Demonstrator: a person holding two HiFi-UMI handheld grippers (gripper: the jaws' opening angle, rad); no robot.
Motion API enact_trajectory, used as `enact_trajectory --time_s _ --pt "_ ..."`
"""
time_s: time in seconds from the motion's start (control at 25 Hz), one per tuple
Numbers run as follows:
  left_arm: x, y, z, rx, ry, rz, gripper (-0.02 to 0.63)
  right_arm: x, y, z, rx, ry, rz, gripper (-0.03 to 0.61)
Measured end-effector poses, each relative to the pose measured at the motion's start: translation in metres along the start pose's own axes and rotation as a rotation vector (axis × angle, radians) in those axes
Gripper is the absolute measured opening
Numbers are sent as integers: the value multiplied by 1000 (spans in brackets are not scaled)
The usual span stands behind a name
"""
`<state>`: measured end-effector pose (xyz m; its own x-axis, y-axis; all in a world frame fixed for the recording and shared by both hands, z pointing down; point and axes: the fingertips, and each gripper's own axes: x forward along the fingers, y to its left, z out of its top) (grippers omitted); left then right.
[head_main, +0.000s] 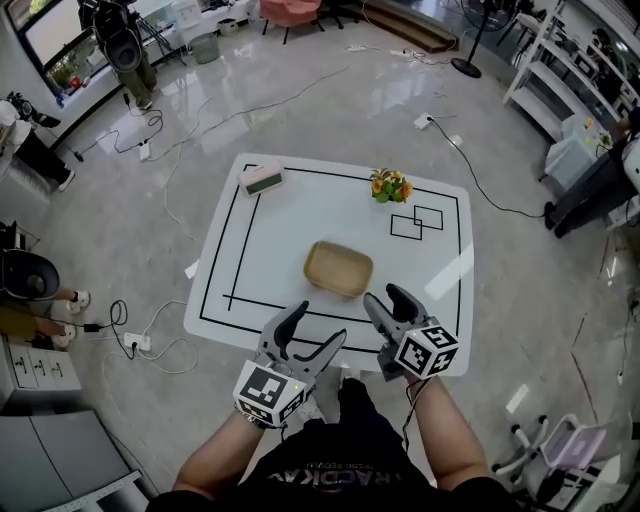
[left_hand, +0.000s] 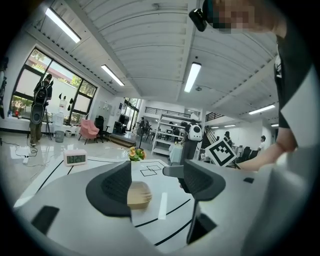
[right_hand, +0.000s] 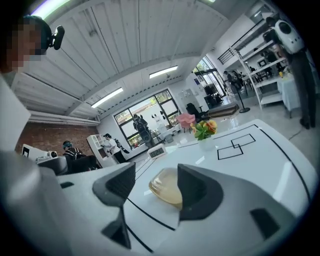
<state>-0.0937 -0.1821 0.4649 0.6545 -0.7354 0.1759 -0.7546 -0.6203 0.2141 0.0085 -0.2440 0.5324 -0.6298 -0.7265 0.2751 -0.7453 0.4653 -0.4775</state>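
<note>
We see a woven, matt basket (head_main: 338, 268) on a smooth, glossy white table (head_main: 270, 230); floor (head_main: 300, 110) looks polished.

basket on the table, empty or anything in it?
Empty. The head view looks down into the basket and shows only its bare tan floor inside the rim.
</note>
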Motion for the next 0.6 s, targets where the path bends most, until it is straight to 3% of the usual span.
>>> enact_trajectory --time_s 0.6 --pt "56 11 -13 -42 46 44 318 33 -71 -51 288 136 -3 247"
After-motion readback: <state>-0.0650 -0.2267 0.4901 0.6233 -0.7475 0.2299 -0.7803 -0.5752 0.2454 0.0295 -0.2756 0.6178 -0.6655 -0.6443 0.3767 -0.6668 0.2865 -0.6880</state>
